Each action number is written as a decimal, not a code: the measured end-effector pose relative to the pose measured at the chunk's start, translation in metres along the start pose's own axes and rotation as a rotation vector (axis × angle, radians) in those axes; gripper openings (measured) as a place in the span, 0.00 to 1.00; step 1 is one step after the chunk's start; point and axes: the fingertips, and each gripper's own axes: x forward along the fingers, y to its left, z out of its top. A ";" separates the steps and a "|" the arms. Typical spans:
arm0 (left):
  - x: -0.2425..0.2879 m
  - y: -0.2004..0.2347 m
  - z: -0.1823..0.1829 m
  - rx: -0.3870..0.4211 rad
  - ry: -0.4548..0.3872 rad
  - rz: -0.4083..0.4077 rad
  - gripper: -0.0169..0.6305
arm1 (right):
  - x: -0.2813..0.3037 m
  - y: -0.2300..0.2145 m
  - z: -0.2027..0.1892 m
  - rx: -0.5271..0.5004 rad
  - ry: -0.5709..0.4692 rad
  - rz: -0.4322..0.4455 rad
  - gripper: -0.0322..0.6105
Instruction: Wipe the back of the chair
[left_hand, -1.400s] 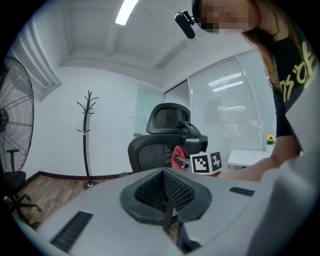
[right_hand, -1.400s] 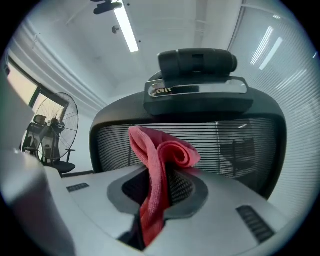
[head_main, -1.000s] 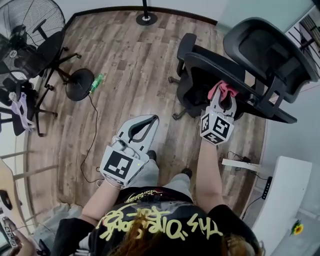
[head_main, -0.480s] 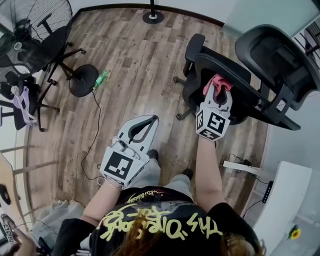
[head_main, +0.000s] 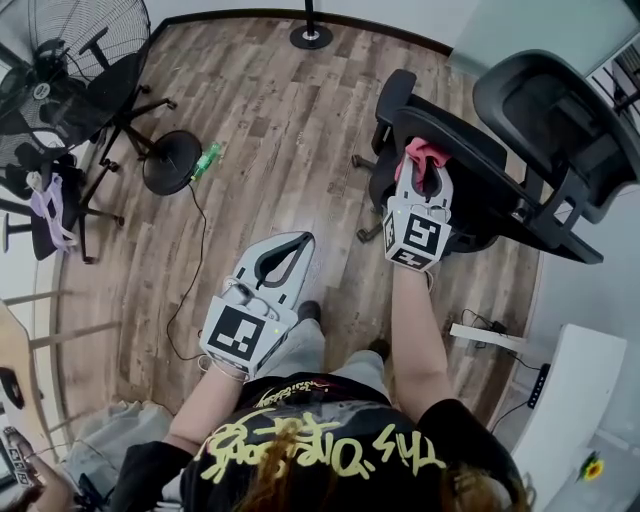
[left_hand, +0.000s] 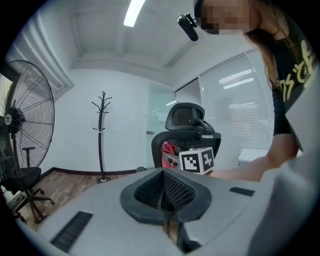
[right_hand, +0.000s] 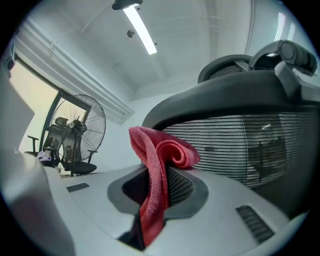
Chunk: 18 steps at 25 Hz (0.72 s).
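Observation:
A black mesh office chair (head_main: 520, 150) stands at the right of the head view, its backrest (right_hand: 235, 135) filling the right gripper view. My right gripper (head_main: 424, 163) is shut on a red cloth (head_main: 424, 152), whose folded top (right_hand: 162, 147) lies against the upper edge of the backrest. My left gripper (head_main: 283, 255) hangs lower and to the left over the wooden floor, shut with nothing in it. The chair (left_hand: 186, 137) and the red cloth (left_hand: 168, 152) also show far off in the left gripper view.
A standing fan (head_main: 55, 60) with a round base (head_main: 168, 162) is at the left, with a cable on the floor. A coat stand base (head_main: 311, 35) sits at the far wall. A white desk edge (head_main: 570, 400) is at the lower right.
My right gripper has moved up and slightly left with the cloth along the chair's backrest edge. The left gripper has hardly moved.

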 end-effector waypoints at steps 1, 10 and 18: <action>0.000 0.000 0.000 0.000 0.001 -0.002 0.02 | 0.001 0.002 0.001 -0.002 0.000 0.007 0.15; 0.013 -0.021 0.009 0.017 -0.004 -0.041 0.02 | -0.024 0.001 0.003 0.014 0.013 0.069 0.15; 0.048 -0.078 0.018 0.032 -0.012 -0.142 0.02 | -0.108 -0.057 -0.005 0.039 0.031 0.024 0.15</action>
